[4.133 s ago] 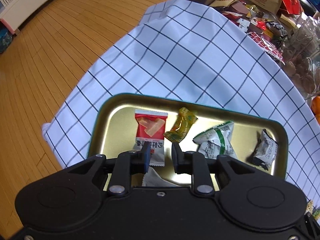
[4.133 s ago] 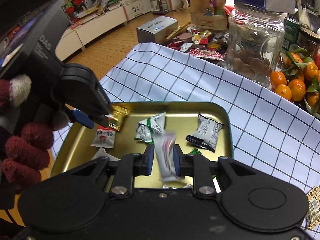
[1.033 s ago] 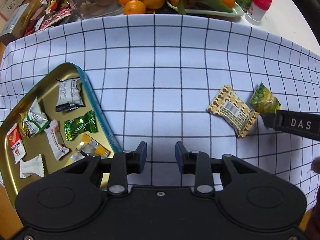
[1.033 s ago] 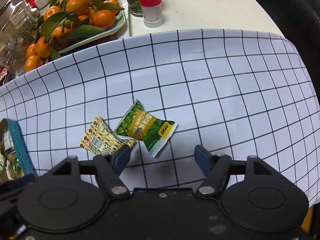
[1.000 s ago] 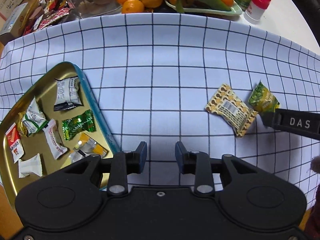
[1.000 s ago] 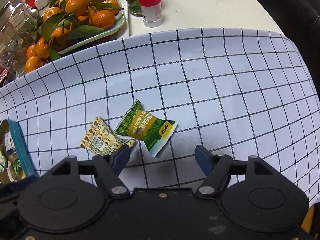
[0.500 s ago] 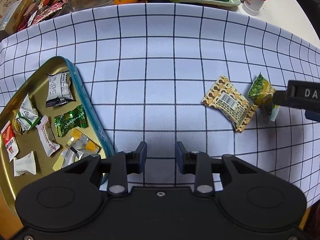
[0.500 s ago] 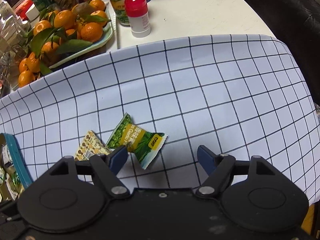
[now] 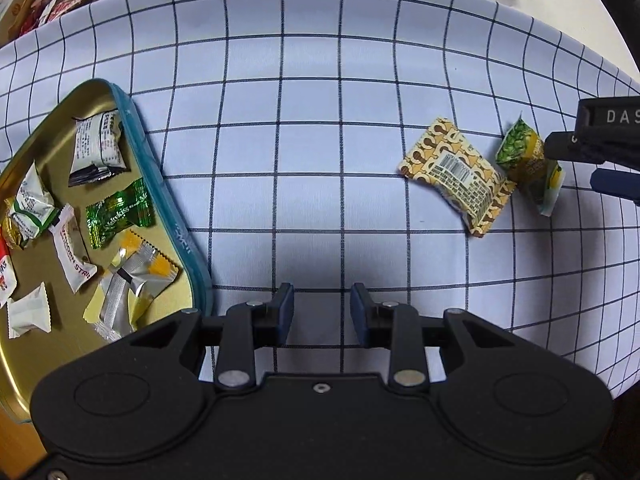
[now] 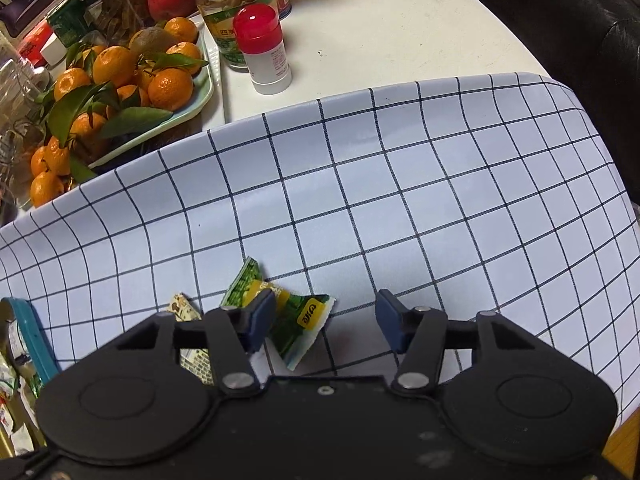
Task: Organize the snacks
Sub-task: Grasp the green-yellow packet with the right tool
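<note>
Pointing my right gripper (image 10: 325, 316) down at the green snack packet (image 10: 296, 314), I have just been closing its jaws; the packet lies between them on the checked cloth (image 10: 400, 200), and only the left pad touches it. My left gripper (image 9: 322, 312) hangs half-open and empty beside the golden tray (image 9: 160, 184).

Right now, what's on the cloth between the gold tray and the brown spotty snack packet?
Nothing. In the left wrist view, only bare checked cloth lies between the tray and the brown packet.
</note>
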### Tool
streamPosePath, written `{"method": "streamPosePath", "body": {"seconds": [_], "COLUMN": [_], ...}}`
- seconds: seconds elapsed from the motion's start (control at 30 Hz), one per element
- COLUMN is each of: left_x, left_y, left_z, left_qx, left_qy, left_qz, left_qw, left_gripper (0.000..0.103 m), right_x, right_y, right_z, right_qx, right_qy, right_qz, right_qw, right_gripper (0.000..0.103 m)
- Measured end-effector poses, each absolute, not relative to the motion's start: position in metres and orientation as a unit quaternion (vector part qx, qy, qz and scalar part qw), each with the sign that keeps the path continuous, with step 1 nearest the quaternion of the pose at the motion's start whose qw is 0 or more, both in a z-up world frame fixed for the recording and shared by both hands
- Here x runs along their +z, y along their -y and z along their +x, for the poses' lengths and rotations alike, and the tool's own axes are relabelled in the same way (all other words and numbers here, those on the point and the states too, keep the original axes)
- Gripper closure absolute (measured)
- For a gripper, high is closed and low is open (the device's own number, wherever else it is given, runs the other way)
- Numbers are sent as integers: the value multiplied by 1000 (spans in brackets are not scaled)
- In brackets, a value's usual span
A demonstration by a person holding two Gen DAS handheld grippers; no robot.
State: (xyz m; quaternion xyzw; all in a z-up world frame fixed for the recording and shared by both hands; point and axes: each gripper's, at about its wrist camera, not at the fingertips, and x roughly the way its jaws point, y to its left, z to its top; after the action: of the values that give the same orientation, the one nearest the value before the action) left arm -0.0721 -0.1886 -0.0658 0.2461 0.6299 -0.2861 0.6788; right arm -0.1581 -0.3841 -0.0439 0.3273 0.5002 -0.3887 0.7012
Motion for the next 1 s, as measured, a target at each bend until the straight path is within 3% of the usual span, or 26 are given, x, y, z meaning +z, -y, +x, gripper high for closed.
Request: {"method": "streamPosePath", "body": {"seconds": [0.53,1.0], "left_x": [-59,-74], "left_y": [160,160], "left_z": [-42,-45], "left_qx": [-288,-273], "left_qy": [-636,-634], "left_qz": [227,236], "left_qw": [679,684], "left_gripper": [62,62], "right_x": [-70,-72], "right_y": [376,362], "right_z": [-128,-121], "right_qx": [-394,-354], "right_qy": [-484,-536], "right_qz": [324,298], "right_qw": [711,706], "right_gripper": [41,65]}}
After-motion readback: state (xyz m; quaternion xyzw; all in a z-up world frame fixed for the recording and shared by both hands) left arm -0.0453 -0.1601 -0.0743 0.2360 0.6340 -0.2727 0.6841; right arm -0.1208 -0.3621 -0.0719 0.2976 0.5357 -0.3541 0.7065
